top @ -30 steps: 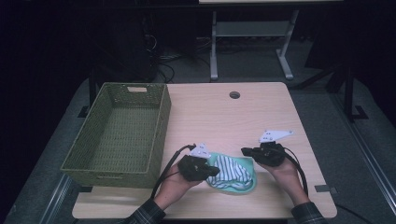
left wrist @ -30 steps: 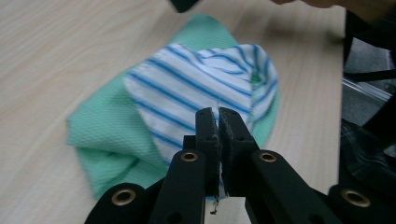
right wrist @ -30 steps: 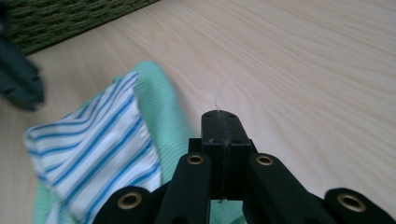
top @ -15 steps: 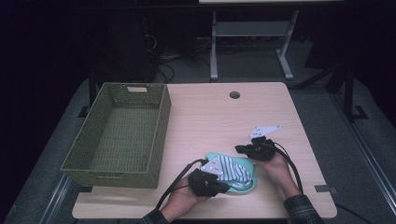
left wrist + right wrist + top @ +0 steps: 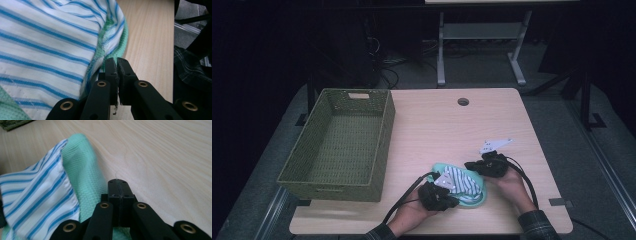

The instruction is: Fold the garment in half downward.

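Lying crumpled near the wooden table's (image 5: pixel 452 130) front edge, soft striped white-and-blue garment (image 5: pixel 460 181) with knitted mint-green trim, left gripper (image 5: pixel 116 65) pinching its green hem, right gripper (image 5: pixel 118 185) clenched at its edge, fabric between jaws unclear, woven green basket (image 5: pixel 337 145) well apart.

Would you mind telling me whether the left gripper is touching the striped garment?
Touching. In the left gripper view, the left gripper has its jaws closed on the green stitched edge of the striped garment, with fabric pinched between them.
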Demonstrator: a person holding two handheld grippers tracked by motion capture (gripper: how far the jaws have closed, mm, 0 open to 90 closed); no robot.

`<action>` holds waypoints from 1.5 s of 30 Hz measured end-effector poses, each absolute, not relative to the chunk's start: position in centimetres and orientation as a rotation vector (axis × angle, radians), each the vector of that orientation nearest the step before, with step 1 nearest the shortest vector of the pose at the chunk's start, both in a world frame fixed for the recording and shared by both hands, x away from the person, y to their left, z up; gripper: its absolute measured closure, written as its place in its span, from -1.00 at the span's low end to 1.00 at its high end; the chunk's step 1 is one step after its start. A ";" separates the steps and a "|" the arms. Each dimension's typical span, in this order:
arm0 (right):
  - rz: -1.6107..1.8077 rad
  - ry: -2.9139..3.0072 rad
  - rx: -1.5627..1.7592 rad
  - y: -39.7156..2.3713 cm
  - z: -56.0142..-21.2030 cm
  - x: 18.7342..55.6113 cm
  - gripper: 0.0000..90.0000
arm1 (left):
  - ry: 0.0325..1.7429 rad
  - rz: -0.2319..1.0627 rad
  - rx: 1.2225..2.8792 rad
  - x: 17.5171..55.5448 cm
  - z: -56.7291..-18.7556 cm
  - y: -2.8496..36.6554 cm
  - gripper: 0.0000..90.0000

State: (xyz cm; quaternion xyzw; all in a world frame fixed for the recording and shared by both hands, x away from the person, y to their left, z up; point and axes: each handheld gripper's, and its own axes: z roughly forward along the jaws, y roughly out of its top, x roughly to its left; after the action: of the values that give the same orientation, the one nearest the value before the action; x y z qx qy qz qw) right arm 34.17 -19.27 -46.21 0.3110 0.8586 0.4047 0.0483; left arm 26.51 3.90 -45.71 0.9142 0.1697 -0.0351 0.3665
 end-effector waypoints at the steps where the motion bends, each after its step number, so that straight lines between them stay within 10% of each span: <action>1: 1.230 2.618 0.940 -19.4 -46.2 34.1 0.99 | 0.436 -0.087 2.353 26.6 -45.7 3.9 0.93; 45: 1.249 2.710 0.926 -21.0 -46.5 26.1 0.99 | 0.557 0.183 2.413 30.7 -45.4 7.1 0.93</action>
State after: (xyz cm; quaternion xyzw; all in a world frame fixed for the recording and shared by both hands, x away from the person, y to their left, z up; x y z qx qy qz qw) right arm 26.10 -20.96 -46.50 0.2962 0.8674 0.3998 0.0085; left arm 30.68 7.08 -45.40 0.9195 0.2123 0.0697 0.3235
